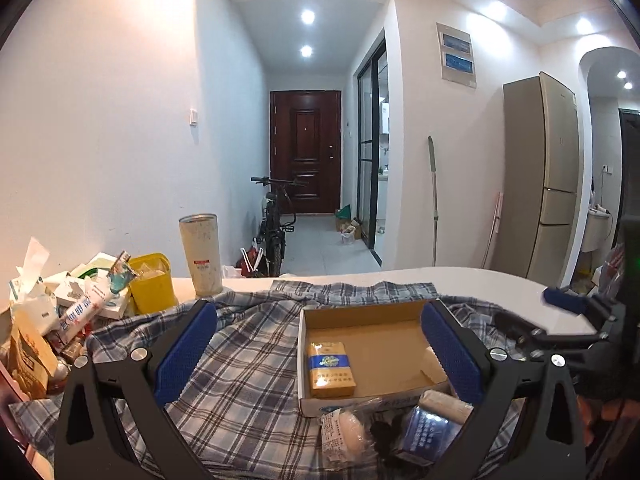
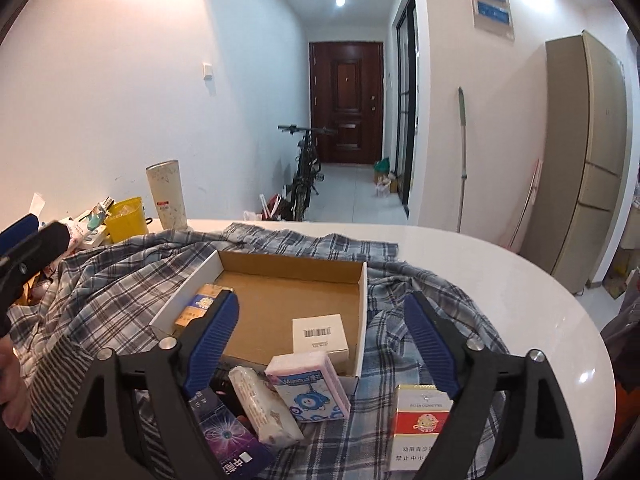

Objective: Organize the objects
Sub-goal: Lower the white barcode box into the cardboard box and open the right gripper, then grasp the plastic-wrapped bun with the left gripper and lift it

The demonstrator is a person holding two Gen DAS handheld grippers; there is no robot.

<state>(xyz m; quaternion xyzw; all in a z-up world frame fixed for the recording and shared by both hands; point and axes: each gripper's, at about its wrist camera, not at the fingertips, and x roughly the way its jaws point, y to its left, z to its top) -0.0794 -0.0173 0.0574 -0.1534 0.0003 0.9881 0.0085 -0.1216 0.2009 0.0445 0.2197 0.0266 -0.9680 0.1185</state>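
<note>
An open cardboard box (image 1: 372, 320) (image 2: 280, 280) lies on a plaid shirt (image 1: 248, 360) (image 2: 120, 280). Inside it are a yellow cigarette pack (image 1: 330, 368) (image 2: 200, 300) and a small white box (image 2: 319, 338). In front of it lie a pink tissue pack (image 2: 308, 386), a white wrapped packet (image 2: 264, 404) (image 1: 344, 432), a dark blue box (image 2: 228, 436) (image 1: 426, 432) and a red and white cigarette pack (image 2: 420, 424). My left gripper (image 1: 320, 356) is open and empty above the box's near side. My right gripper (image 2: 320, 348) is open and empty over the loose items.
A white table (image 2: 520, 300) carries a tall white tumbler (image 1: 201, 256) (image 2: 167, 196), a yellow container (image 1: 154, 282) (image 2: 126, 218) and a heap of packets (image 1: 60, 312) at the left. A hallway with a bicycle (image 1: 276, 224) and a fridge (image 1: 540, 176) lies beyond.
</note>
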